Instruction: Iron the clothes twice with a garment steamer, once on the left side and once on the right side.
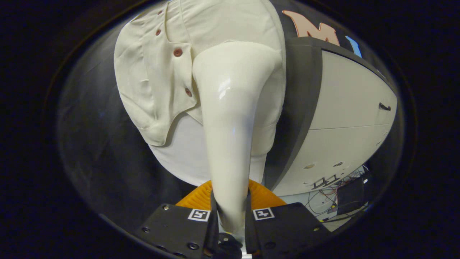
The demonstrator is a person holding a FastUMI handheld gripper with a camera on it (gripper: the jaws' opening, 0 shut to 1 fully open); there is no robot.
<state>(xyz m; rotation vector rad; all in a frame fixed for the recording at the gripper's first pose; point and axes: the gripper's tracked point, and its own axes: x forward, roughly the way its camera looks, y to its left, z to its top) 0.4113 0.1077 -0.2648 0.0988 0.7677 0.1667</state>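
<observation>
A: Where is the garment steamer relative to the gripper?

B: Its handle runs straight up from between the two fingers, and its broad head widens beyond them, lying against the shirt. Take the steamer as the landmark: to its left hangs the cream shirt's front placket with reddish-brown buttons, and the curved hem ends left of the handle's middle. The shirt goes on behind the head and a little to its right.

A: And below the shirt?

B: A pale form shows under the hem, left of the handle; I can't tell what it is. Just behind the base of the handle sits a ribbed orange disc, split by the handle into two visible pieces.

A: To the right of the steamer?

B: A light cabinet with a dark frame and a small dark handle, and low beside it a tangle of wires, too small to read clearly.

A: What's hidden?

B: The steamer's head face is turned away toward the cloth, and the very bottom of the handle is lost between the fingers. The shirt's top is cut off.

A: The gripper itself?

B: Its fingers stand a narrow way apart, both pressing the handle's sides, clamped on it.
</observation>
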